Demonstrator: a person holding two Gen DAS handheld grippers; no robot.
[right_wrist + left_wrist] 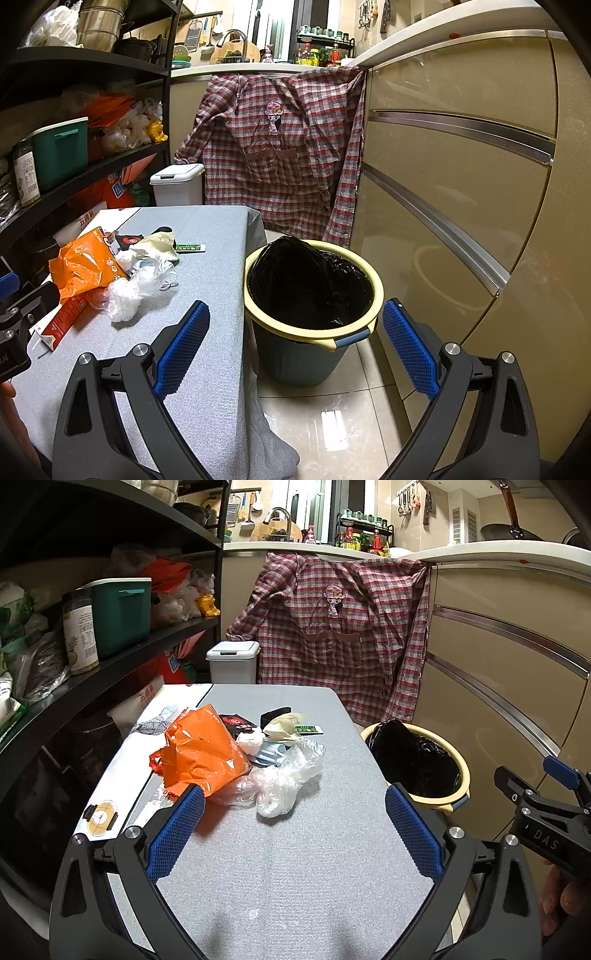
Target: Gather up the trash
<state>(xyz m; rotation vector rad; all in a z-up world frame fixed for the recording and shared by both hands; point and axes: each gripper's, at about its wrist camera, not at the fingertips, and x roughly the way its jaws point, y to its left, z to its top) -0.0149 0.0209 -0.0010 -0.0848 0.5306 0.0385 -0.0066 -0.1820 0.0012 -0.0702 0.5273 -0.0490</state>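
A pile of trash lies on the grey table [295, 849]: an orange plastic bag [203, 749], a clear crumpled plastic bag [280, 779], a beige wrapper [282, 729], a black-red packet [238, 723] and a small green packet [310, 731]. My left gripper [293, 825] is open and empty, just short of the pile. My right gripper [295, 347] is open and empty, in front of the yellow-rimmed bin [314, 332] lined with a black bag, which stands on the floor right of the table. The pile also shows in the right wrist view: orange bag [83, 267], clear bag [125, 291].
A black shelf rack [110, 661] full of containers runs along the left. A small white lidded bin [232, 661] stands behind the table. A plaid shirt [332, 627] hangs from the counter. Beige cabinets [461, 184] are on the right. A red-white carton [64, 319] lies by the pile.
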